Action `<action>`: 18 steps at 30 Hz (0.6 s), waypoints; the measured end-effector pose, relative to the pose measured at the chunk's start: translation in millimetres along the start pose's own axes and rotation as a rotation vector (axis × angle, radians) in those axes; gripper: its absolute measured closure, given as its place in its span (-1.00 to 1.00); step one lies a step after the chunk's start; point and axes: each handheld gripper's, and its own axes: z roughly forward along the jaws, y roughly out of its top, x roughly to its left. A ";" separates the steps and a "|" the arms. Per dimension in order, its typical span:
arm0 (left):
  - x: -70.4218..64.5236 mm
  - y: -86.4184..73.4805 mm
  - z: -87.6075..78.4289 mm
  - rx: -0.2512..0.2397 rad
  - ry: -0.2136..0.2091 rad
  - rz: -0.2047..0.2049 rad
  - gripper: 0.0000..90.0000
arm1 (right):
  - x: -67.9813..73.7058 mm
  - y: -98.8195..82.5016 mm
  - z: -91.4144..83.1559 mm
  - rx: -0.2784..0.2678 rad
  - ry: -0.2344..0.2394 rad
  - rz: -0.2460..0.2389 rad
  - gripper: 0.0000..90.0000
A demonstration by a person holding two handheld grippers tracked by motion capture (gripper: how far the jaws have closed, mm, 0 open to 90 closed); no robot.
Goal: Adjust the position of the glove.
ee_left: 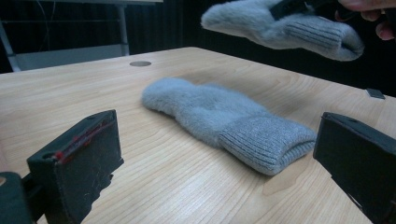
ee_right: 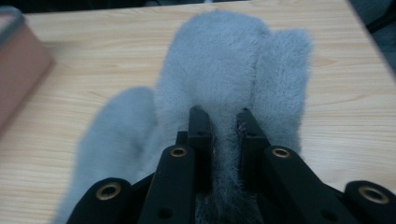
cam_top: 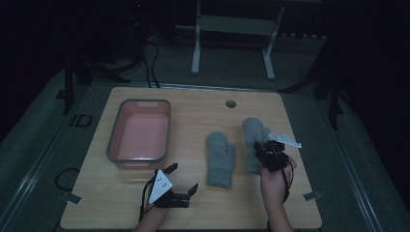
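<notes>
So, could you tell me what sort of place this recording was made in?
Probably a lab or studio bench set up for recording handling tasks, not a home. A lone wooden table stands on grey floor among dark surroundings, cables trail behind it, and a white metal frame stands beyond.

Pink bin (ee_right: pixel 18 65) blurred, cut by the frame's left edge

Grey mittens (cam_top: pixel 221 159), one lifted (ee_right: pixel 219 70)
</notes>
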 end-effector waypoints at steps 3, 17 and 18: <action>0.0 -0.1 -0.2 -0.001 0.000 -0.001 -0.97 | 23.8 -1.7 2.1 0.005 0.033 0.003 0.78; 0.3 -0.2 -0.7 -0.001 -0.005 -0.013 -0.97 | 80.3 -26.0 27.6 0.060 0.099 0.015 0.78; 0.3 -0.2 -0.7 0.000 -0.005 -0.010 -0.97 | 80.6 -28.6 29.6 0.064 0.100 0.026 0.78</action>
